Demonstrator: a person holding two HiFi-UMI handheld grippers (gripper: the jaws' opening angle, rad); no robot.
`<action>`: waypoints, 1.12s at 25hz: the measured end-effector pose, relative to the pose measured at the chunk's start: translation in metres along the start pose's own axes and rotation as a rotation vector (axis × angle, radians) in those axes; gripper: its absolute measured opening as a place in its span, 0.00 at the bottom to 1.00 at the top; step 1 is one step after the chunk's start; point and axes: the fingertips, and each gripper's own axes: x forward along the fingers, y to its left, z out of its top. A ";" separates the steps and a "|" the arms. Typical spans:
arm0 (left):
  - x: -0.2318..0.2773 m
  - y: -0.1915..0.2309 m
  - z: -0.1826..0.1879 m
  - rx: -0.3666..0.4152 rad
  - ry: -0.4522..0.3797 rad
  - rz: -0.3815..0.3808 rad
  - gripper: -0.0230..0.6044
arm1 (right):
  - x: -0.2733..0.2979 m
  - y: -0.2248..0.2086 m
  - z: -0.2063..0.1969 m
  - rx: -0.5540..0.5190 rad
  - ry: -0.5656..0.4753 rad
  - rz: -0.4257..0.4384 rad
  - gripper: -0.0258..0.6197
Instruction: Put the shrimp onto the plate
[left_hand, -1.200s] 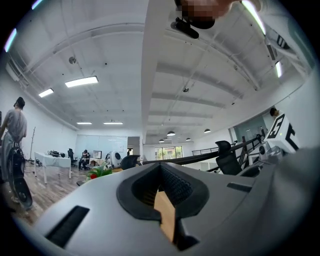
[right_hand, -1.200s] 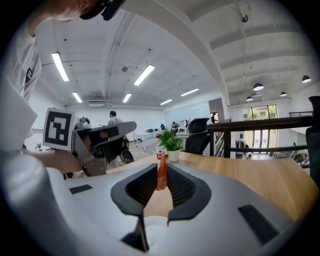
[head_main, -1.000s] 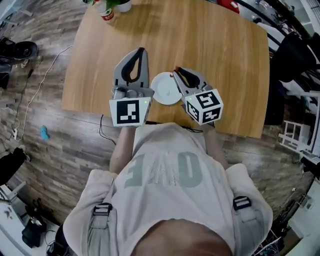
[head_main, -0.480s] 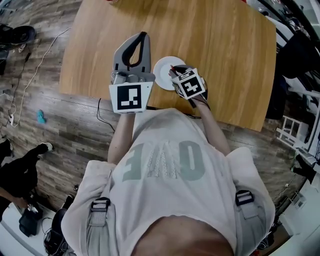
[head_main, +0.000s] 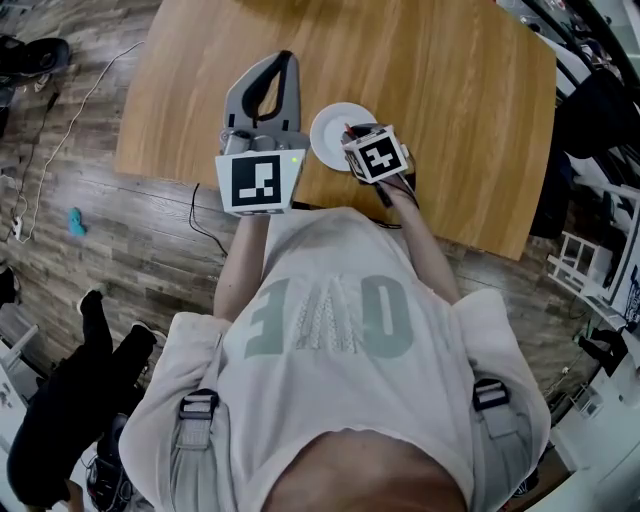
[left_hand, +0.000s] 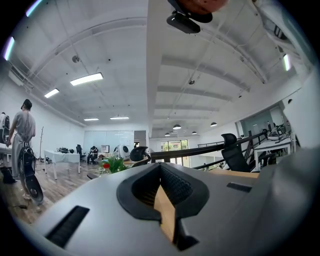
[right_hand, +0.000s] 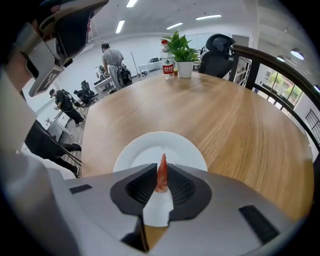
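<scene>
Floor at left: a small turquoise object (head_main: 77, 222) is lying on the wood-pattern floor, well apart from the table's left edge.

Table: the wooden table (head_main: 450, 90) is carrying the plate near the middle of its near edge, the edge beside the person.

Left gripper: the left gripper (head_main: 284, 64) is hovering over the table's near-left part, just to the left of the plate. Its jaws are pressing together at the tips and are gripping nothing. In the left gripper view it is pointing out across the room, not down at the table.

Plate: the round white plate (head_main: 330, 128) is sitting flat on the table between the two grippers, and its visible surface is showing bare.

Shrimp: the red shrimp (right_hand: 161, 173) is standing upright between the right gripper's pads, its thin end poking out past the jaw tips. It is hanging over the near part of the plate. Whether it is touching the plate is not showing.

Right gripper: the right gripper (right_hand: 161, 175) is leaning over the plate's near-right rim, its jaws nearly together and pinching the shrimp.

Far edge of the table: a bottle (right_hand: 166, 64) and a potted plant (right_hand: 181, 50) are standing side by side there, with a black office chair (right_hand: 217, 47) just behind to their right.
</scene>
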 end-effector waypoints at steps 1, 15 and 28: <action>0.000 0.000 0.000 -0.007 0.005 0.001 0.05 | 0.000 -0.001 0.001 -0.004 -0.003 -0.006 0.14; -0.007 -0.002 0.008 -0.005 -0.013 -0.005 0.05 | -0.019 0.006 0.013 0.060 -0.067 0.028 0.28; -0.003 -0.015 0.037 0.003 -0.075 -0.052 0.05 | -0.201 -0.034 0.151 0.098 -0.811 -0.219 0.07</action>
